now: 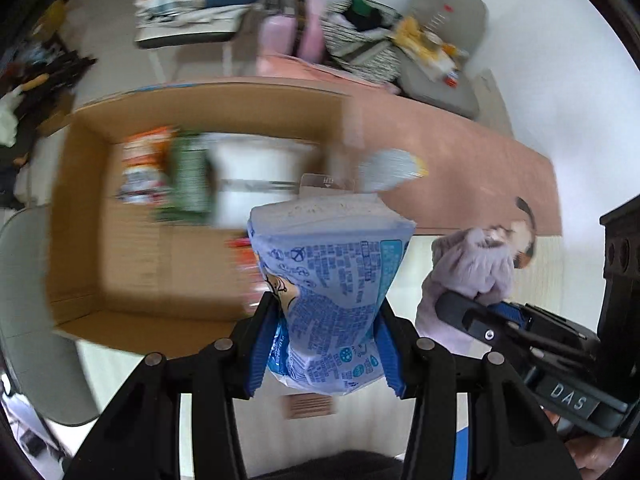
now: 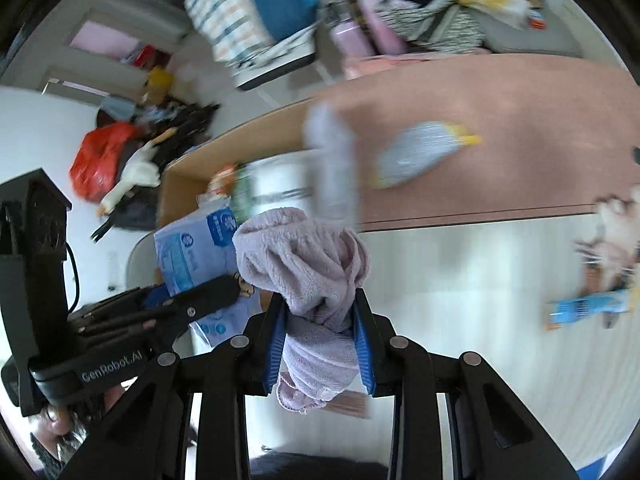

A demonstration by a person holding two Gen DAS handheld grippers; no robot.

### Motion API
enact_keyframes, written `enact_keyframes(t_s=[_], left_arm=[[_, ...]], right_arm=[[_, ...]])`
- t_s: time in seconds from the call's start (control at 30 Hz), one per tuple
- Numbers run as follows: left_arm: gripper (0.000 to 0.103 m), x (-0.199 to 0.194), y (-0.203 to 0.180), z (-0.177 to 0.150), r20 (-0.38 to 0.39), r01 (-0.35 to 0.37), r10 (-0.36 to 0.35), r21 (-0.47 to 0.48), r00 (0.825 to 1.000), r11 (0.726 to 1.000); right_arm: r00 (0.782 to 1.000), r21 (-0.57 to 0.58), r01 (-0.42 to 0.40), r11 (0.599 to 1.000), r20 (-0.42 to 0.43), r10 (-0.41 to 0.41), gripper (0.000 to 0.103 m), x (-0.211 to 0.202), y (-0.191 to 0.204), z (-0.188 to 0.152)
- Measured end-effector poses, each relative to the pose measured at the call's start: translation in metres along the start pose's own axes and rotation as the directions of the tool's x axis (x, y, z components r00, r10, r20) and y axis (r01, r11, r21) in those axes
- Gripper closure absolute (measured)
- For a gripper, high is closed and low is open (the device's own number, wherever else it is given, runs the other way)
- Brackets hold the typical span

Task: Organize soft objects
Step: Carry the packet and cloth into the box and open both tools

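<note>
Left gripper [image 1: 326, 328]: I see both blue pads pressed into the sides of a blue printed soft pack [image 1: 332, 280], which is pinched to a waist between them; grasp firm.
Blue printed soft pack: held up off the surfaces, its flat top end pointing away from my left camera; it hangs in front of the near right corner of the cardboard box [image 1: 80, 216]. From my right camera the same pack [image 2: 192, 248] appears left of the lilac cloth.
Right gripper [image 2: 320, 332]: I see its blue pads clamped on a lilac fleece cloth [image 2: 304, 264]; the cloth bulges above the fingers and a hemmed end droops below them.
Lilac fleece cloth: lifted clear of the pale tabletop [image 2: 460, 280]; in my left view it [image 1: 472, 272] sits to the right of the pack, close beside it.
Cardboard box: open-topped, holding blurred packets, one orange-and-white, one green, and a white item.
Pink mat [image 2: 500, 128]: lies beyond the pale tabletop, carrying a grey-blue object with a yellow tip [image 2: 424, 152], too blurred for me to identify.
Right edge of table: a blue packet [image 2: 584, 308], blurred.
</note>
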State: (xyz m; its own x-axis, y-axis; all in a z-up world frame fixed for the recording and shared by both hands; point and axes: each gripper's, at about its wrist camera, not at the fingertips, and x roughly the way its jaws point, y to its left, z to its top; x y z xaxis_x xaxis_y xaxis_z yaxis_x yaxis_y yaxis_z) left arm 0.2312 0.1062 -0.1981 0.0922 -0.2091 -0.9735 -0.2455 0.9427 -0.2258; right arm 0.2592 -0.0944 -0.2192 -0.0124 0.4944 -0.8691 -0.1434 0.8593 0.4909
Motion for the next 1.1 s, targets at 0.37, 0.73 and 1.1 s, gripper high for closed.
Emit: enact_keyframes(t_s=[0.37, 0.73, 1.1], left_arm=[[0.059, 0.070, 0.136, 0.019, -0.191, -0.021, -0.007, -0.146, 0.982, 0.989], [0.052, 0.116, 0.145, 0.022, -0.298, -0.001, -0.033, -0.115, 0.954, 0.993], [0.031, 0.090, 0.137, 0.013, -0.256, -0.022, 0.003, -0.073, 0.967, 0.997]], right_arm=[[0.990, -0.020, 0.105, 0.994, -0.089, -0.106, 0.070, 0.140, 0.110, 0.007], [0.965, -0.014, 0.226, 0.974, -0.136, -0.226, 0.065, 0.183, 0.096, 0.019], [0.959, 0.005, 0.260, 0.966, -0.120, -0.258, 0.039, 0.156, 0.096, 0.011]])
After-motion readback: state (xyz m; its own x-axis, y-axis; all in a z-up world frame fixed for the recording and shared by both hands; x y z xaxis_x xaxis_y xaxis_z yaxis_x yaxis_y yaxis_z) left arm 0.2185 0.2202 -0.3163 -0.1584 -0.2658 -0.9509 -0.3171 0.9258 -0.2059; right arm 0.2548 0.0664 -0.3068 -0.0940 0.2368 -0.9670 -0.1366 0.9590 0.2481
